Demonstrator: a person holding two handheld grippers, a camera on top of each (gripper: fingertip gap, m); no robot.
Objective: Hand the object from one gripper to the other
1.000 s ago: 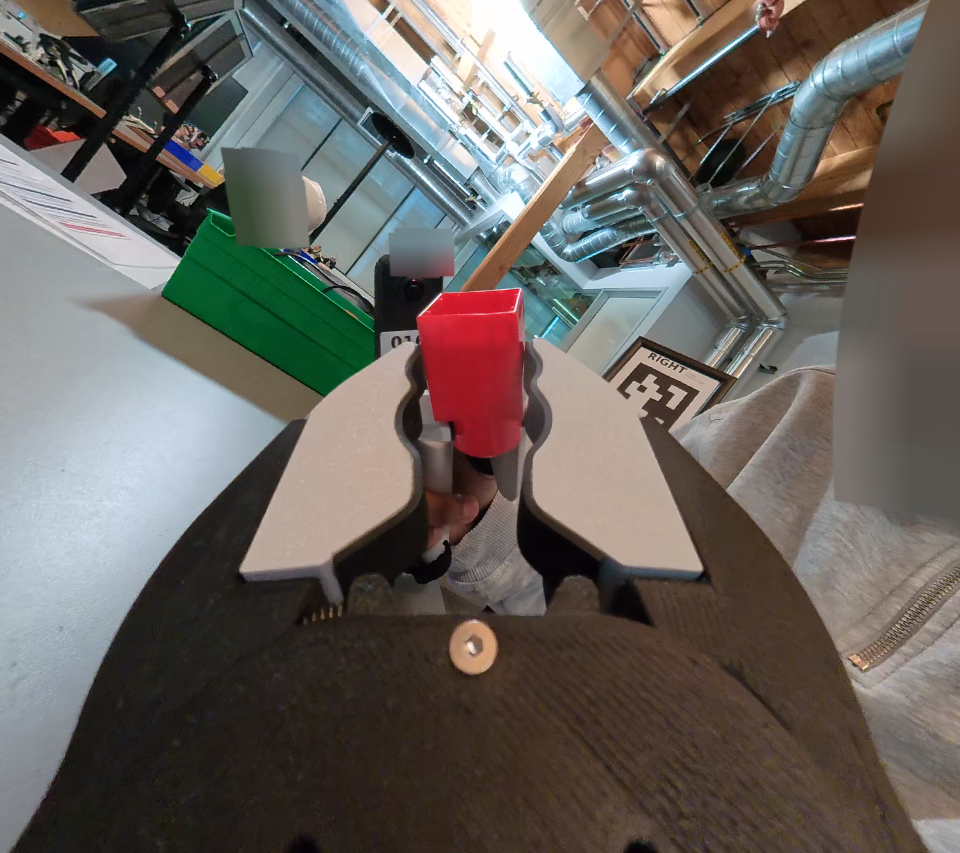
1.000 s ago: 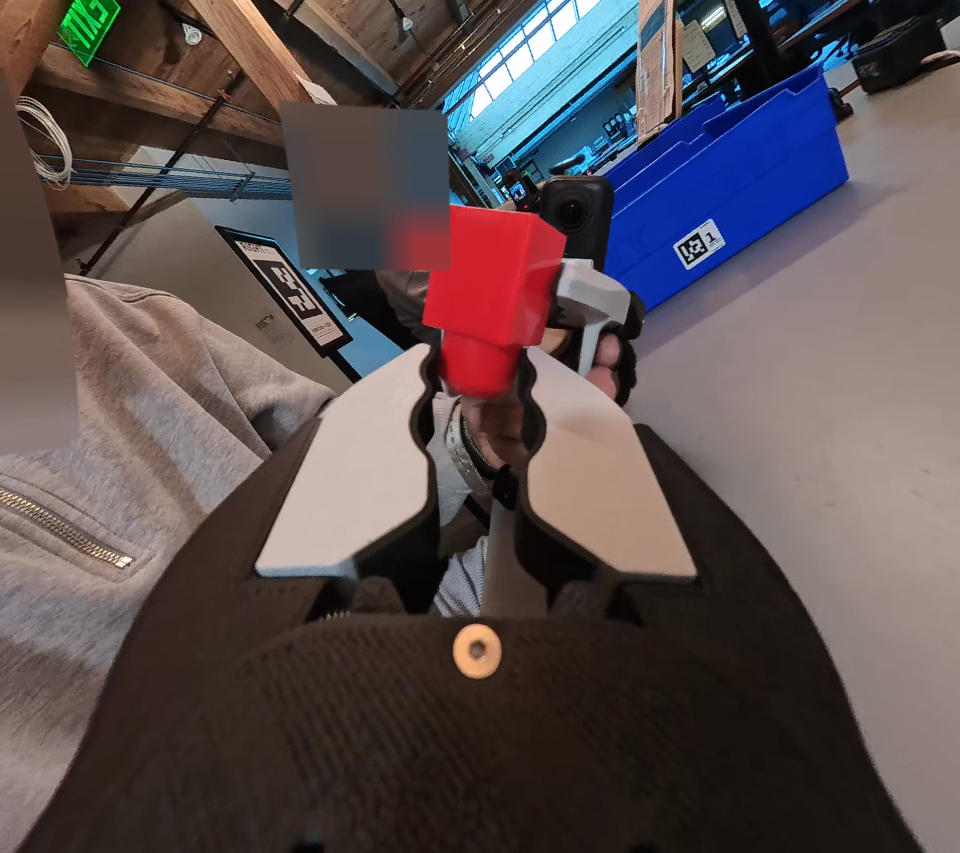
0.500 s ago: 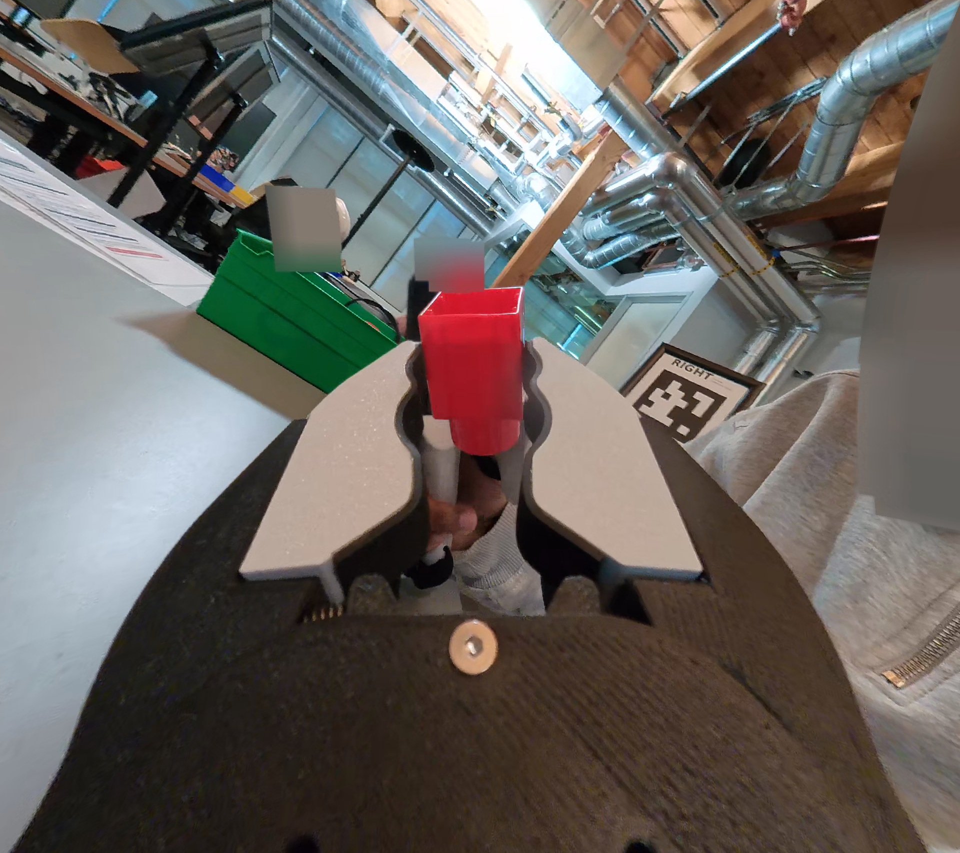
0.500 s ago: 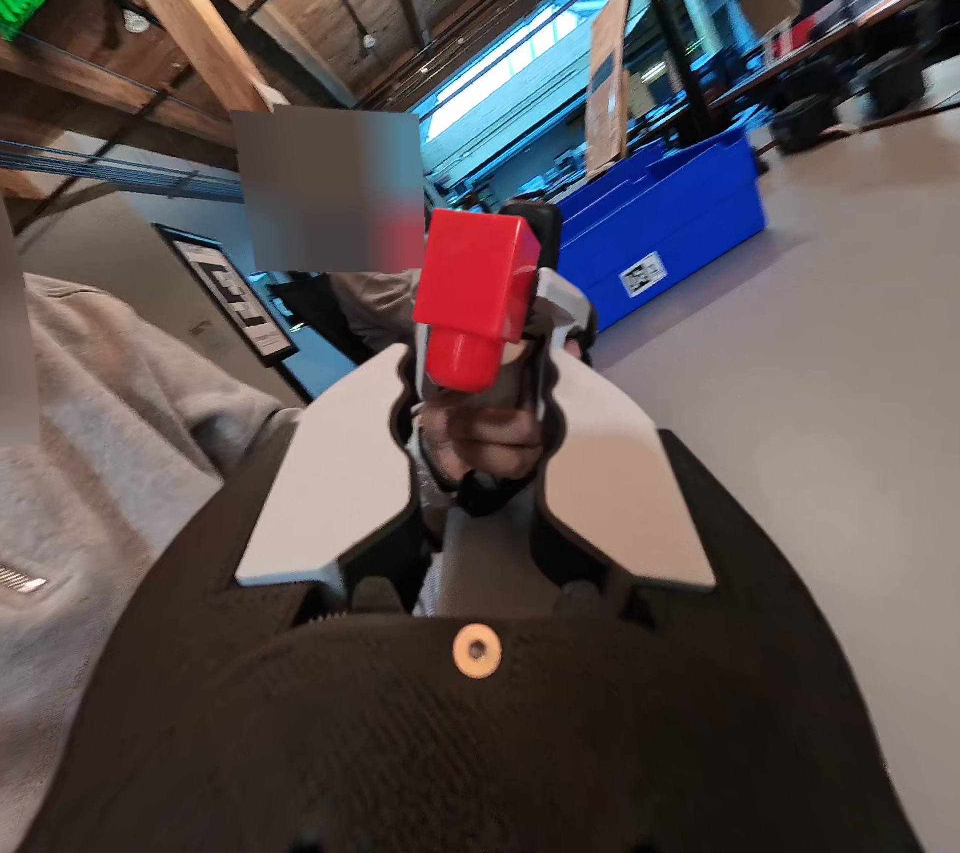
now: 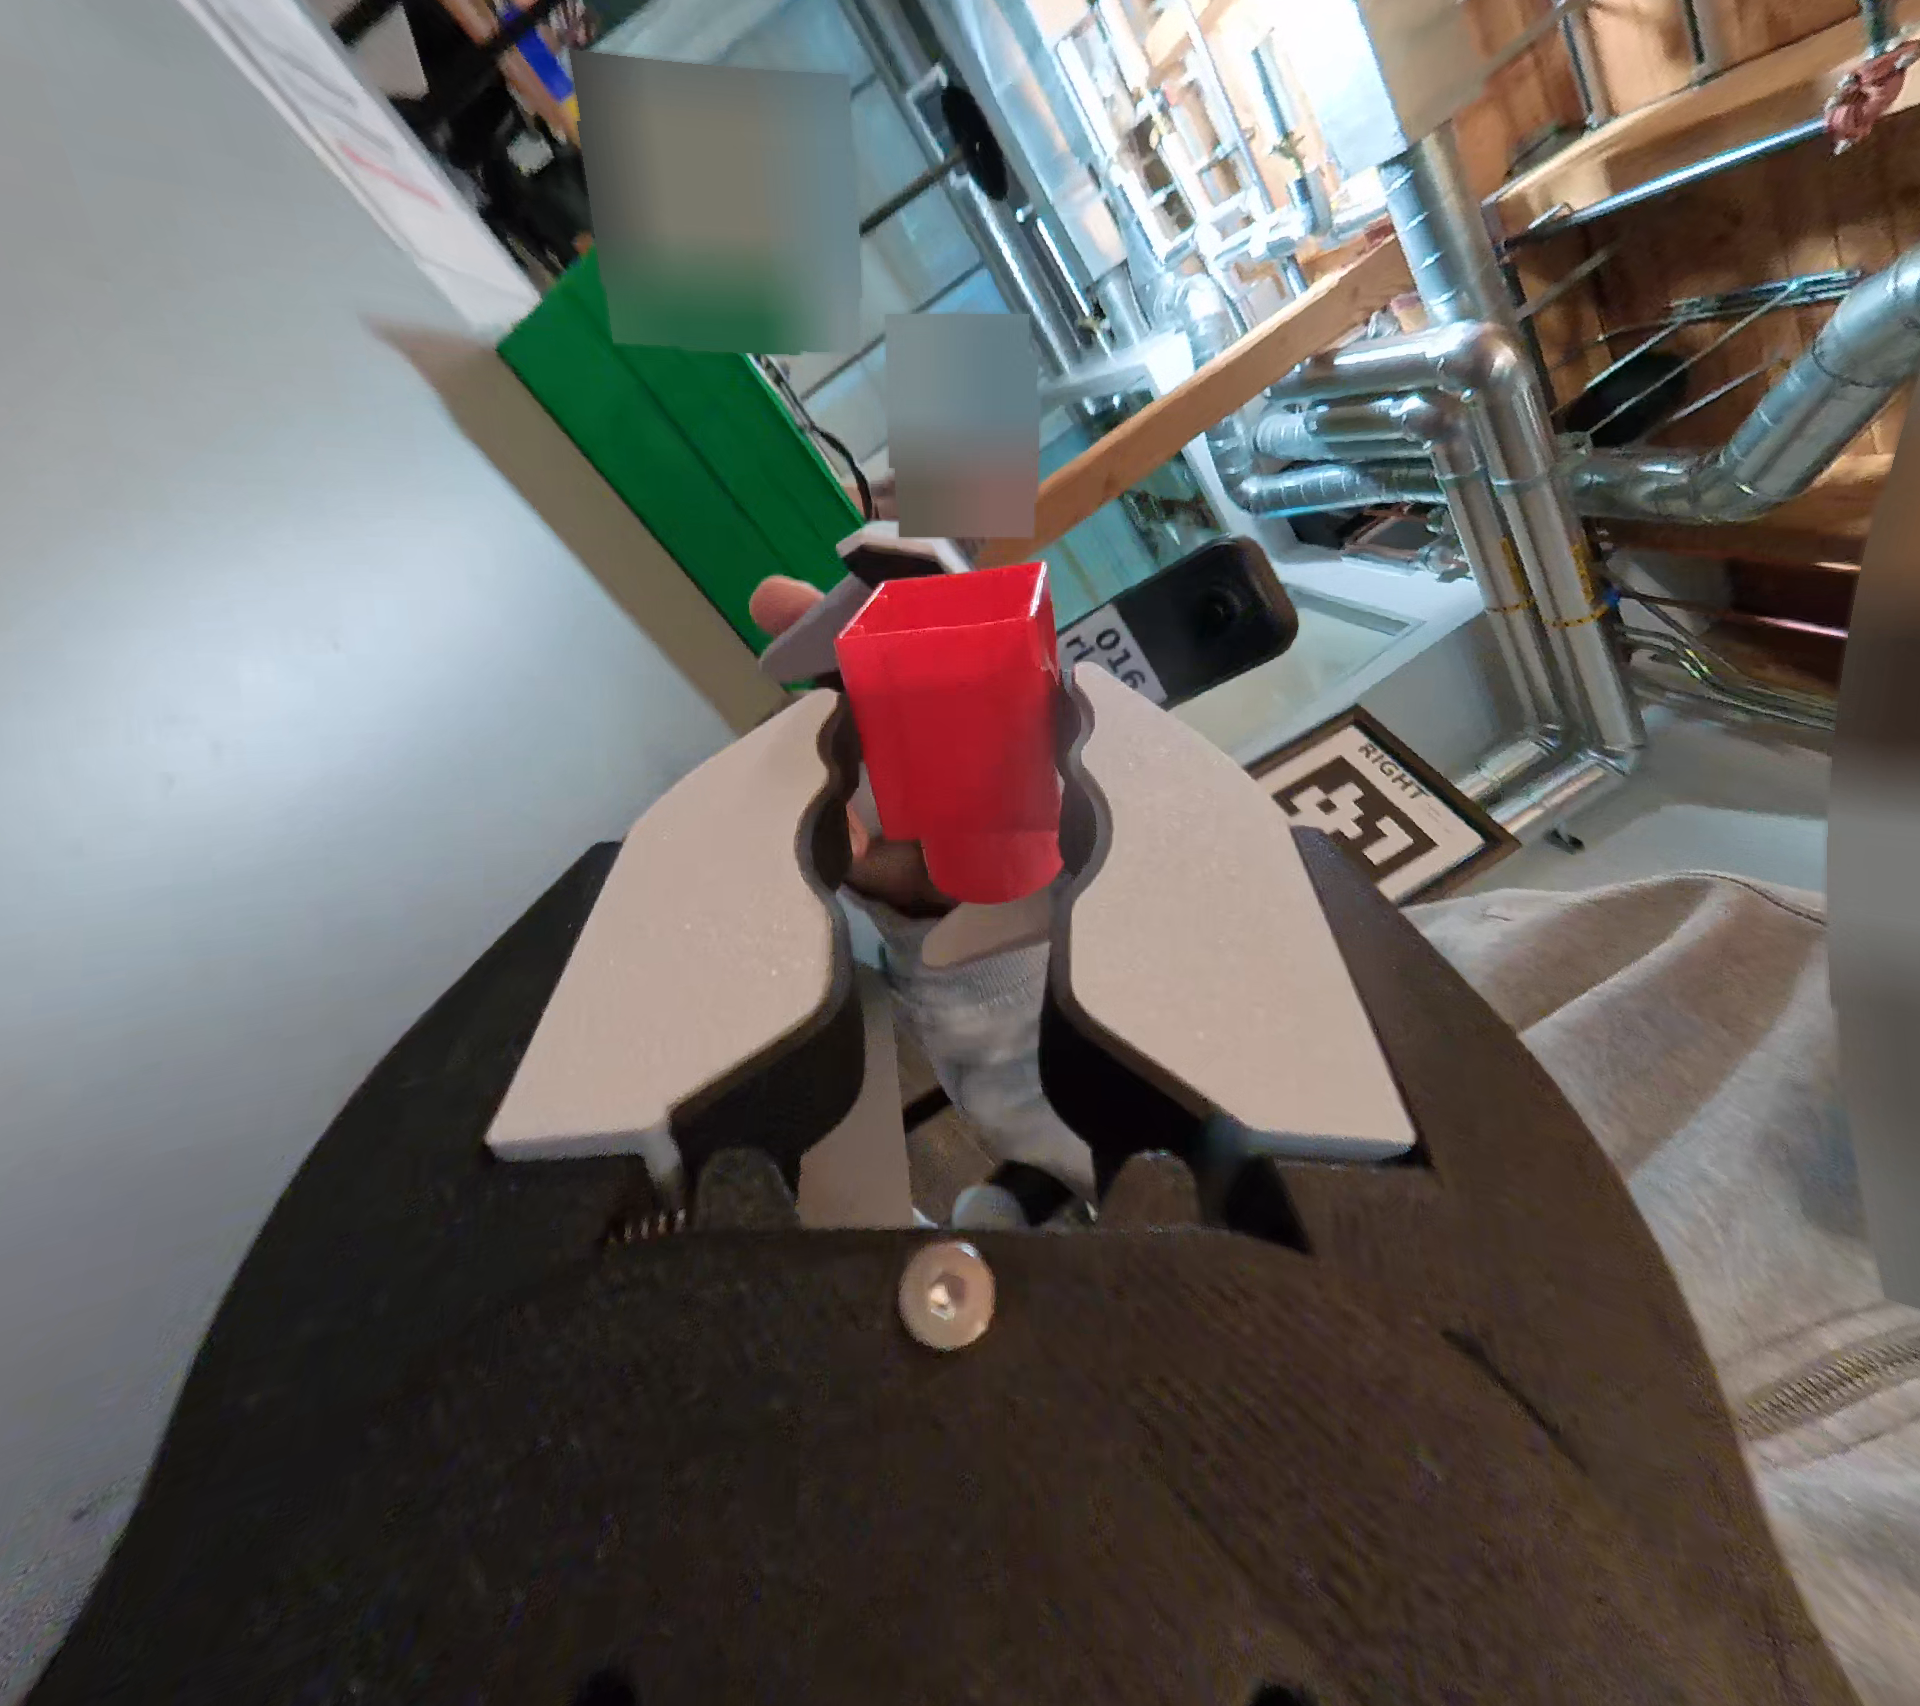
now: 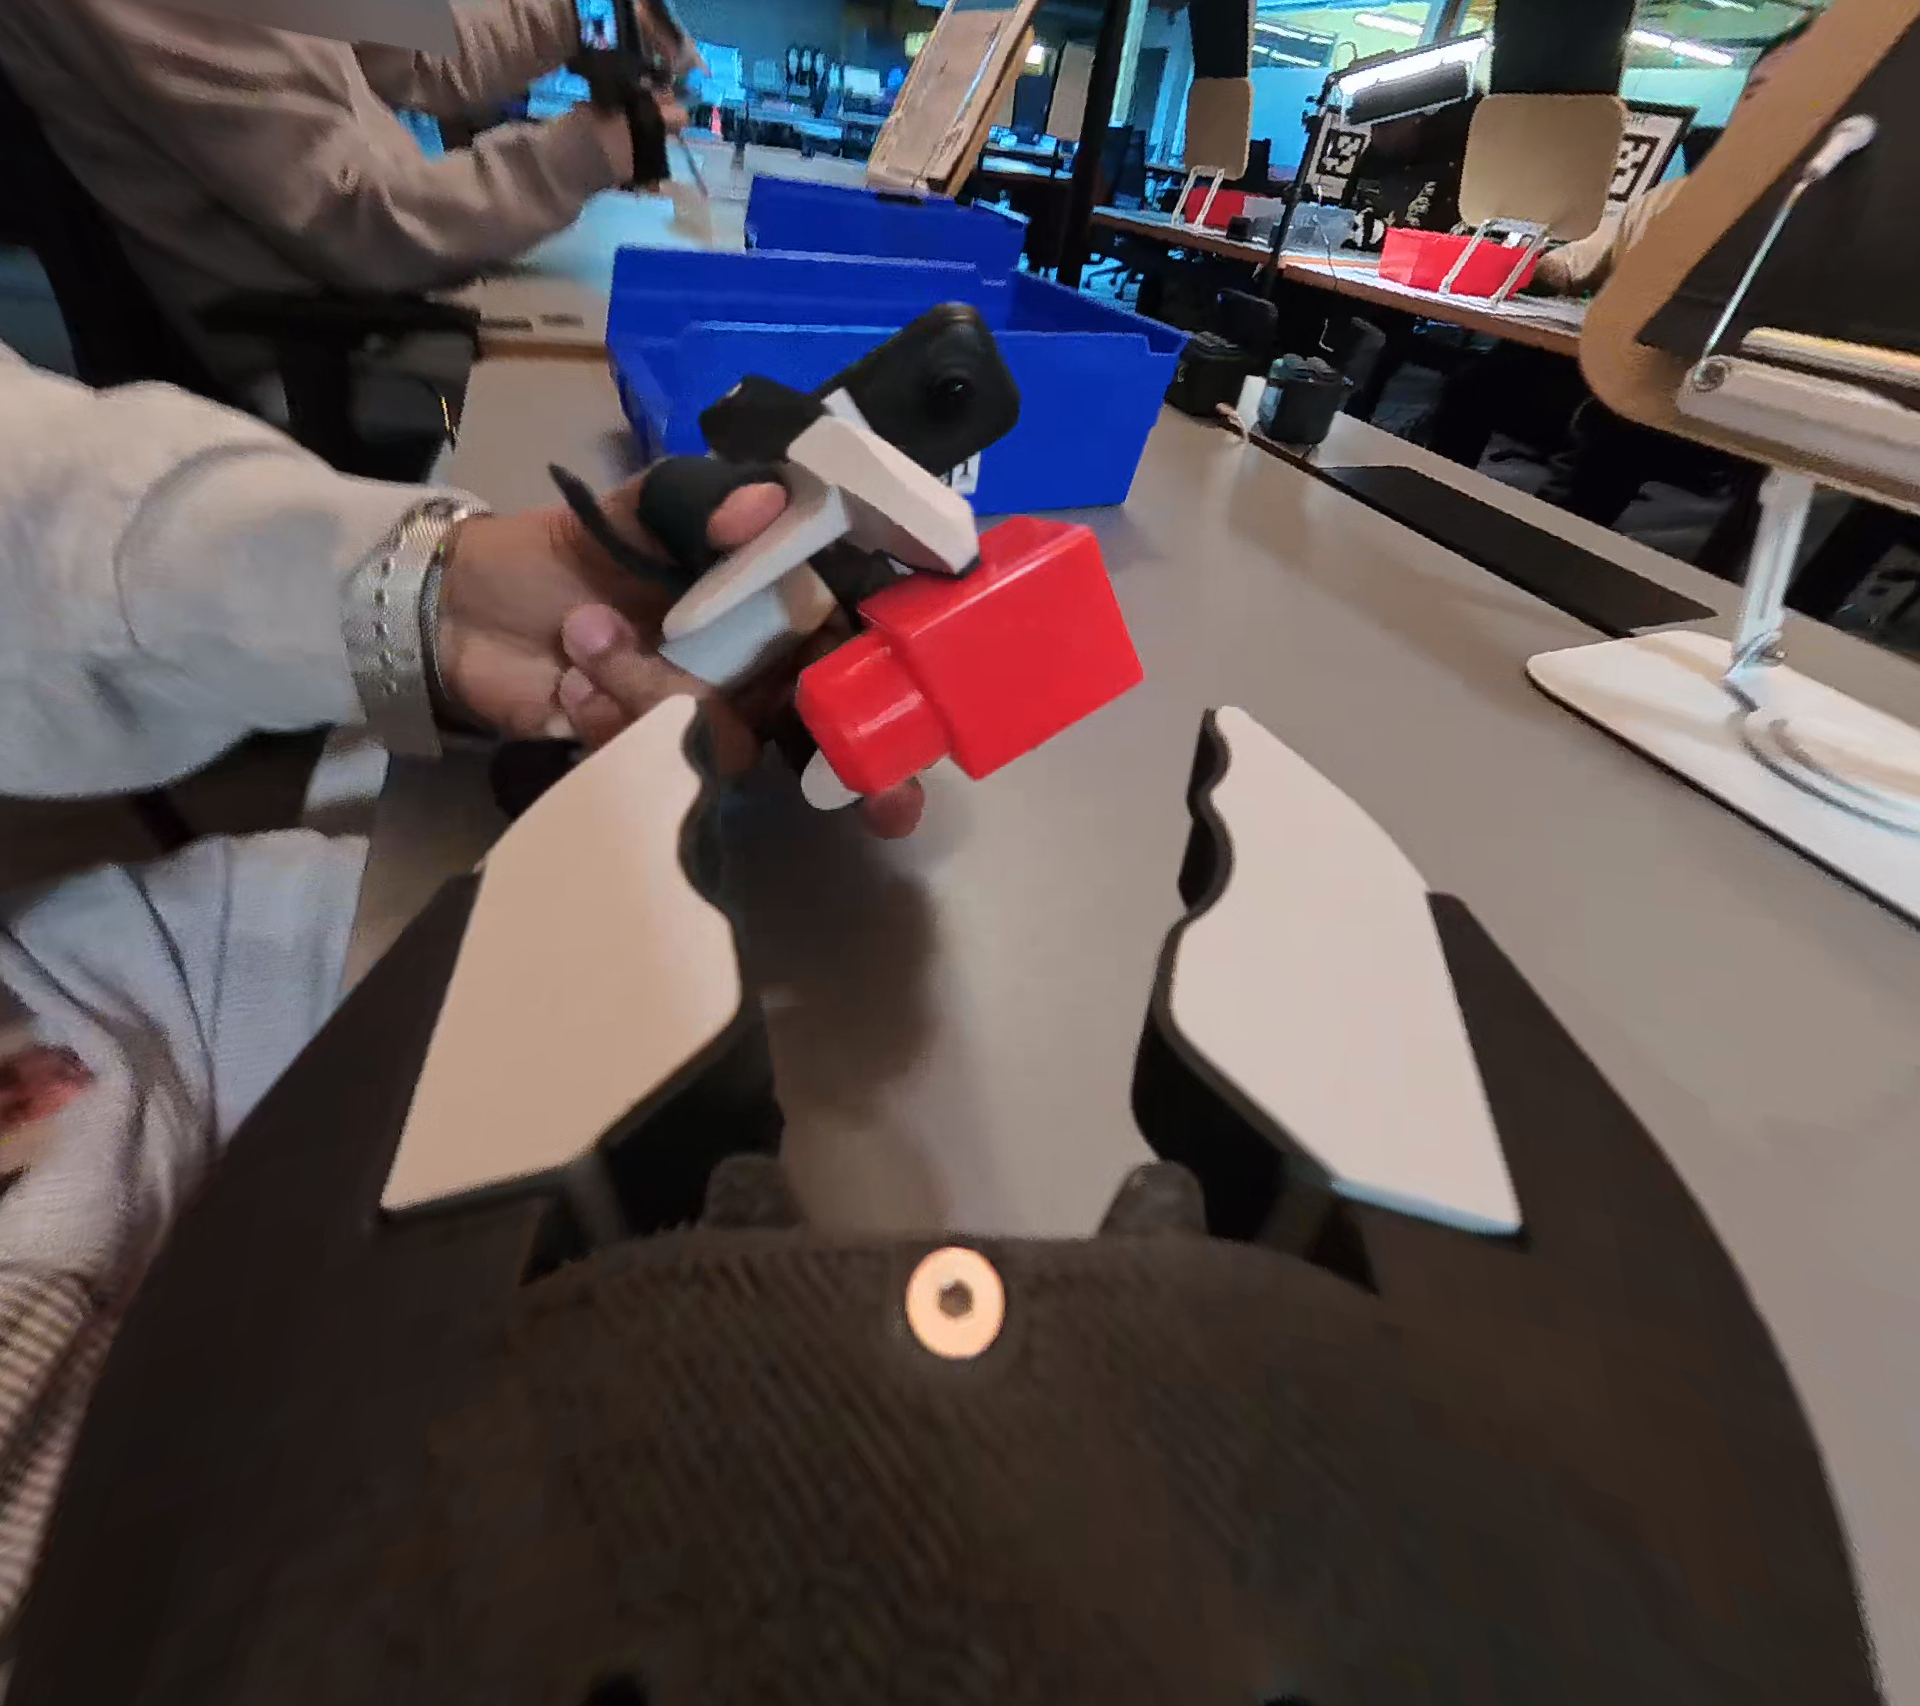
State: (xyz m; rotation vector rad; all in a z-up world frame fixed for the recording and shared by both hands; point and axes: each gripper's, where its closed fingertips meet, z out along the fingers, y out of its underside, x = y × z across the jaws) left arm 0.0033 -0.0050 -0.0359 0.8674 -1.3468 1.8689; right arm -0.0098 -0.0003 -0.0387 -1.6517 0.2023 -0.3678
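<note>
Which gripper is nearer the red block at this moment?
Left. The left gripper has its jaws shut on the red block; the right gripper is open and apart from it, the block beyond its fingertips.

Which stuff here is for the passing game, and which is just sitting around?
For the job:
- red plastic block with a round stub
- left claw, shut on the block
- right claw, open and holding nothing

Just lying about:
- blue plastic bins on the grey table
- green plastic bin
- white stand base
</note>
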